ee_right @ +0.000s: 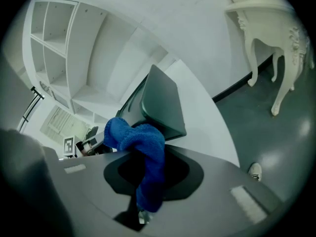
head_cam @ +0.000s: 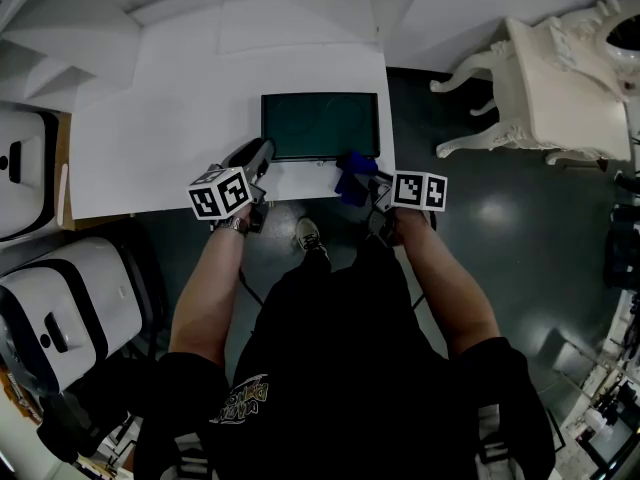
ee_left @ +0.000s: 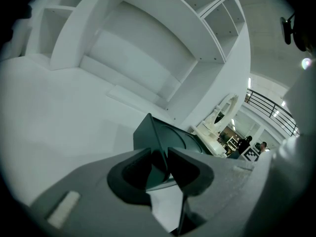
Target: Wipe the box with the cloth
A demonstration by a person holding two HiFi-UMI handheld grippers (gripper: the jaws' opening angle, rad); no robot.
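Blue cloth (ee_right: 136, 135) pinched in my right claw (ee_right: 148, 168) just beside the box (head_cam: 320, 125), left claw (ee_left: 165, 162) clamped on its near corner, presumably steadying it on the counter (head_cam: 170, 138).

left gripper (ee_left: 165, 156) clamped; right gripper (ee_right: 148, 158) clamped; forearms forward

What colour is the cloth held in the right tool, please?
Bright blue. The cloth shows best in the right gripper view.

Dark green, flat box (head_cam: 320, 125) lies at the table's (head_cam: 170, 118) near right edge. Blue cloth (head_cam: 352, 178) — bunched, pinched in the right gripper (head_cam: 368, 193) — sits at its near right corner.
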